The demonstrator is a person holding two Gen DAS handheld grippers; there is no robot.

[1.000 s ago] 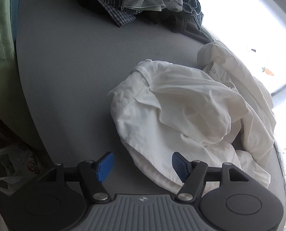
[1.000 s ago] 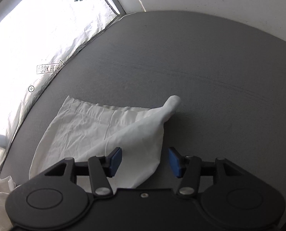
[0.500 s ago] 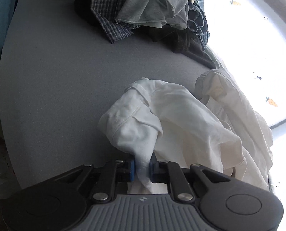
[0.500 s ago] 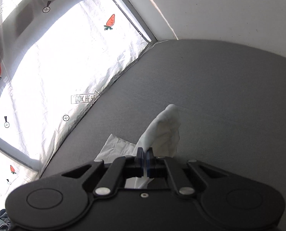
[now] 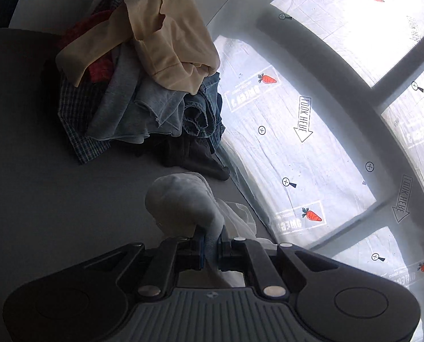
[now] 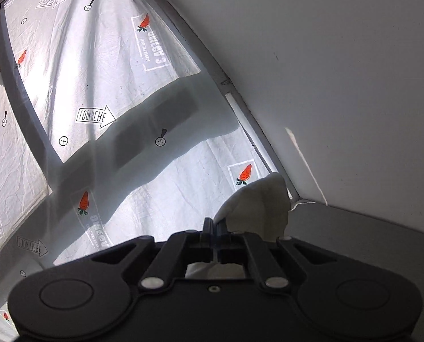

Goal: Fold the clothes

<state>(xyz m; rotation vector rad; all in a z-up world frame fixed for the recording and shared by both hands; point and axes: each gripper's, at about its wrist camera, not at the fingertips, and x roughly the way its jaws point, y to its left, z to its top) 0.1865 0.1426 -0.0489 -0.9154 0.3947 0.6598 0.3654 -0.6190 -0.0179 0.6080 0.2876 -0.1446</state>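
Note:
A white shirt (image 5: 183, 202) is held up off the grey surface (image 5: 55, 199). My left gripper (image 5: 211, 245) is shut on a bunched fold of it, and more white cloth hangs behind to the right. In the right wrist view my right gripper (image 6: 214, 228) is shut on another end of the white shirt (image 6: 257, 205), which sticks up past the fingers. Most of the shirt hangs below both cameras, out of sight.
A pile of unfolded clothes (image 5: 143, 85), tan, grey, denim, plaid and red, lies at the far side of the grey surface. A bright window with a carrot-print covering (image 5: 311, 131) runs along the right. A white wall (image 6: 340, 71) rises beyond the right gripper.
Both grippers shut on the shirt and rose with it. The views tilted up from the grey surface to the window, and the shirt left the surface.

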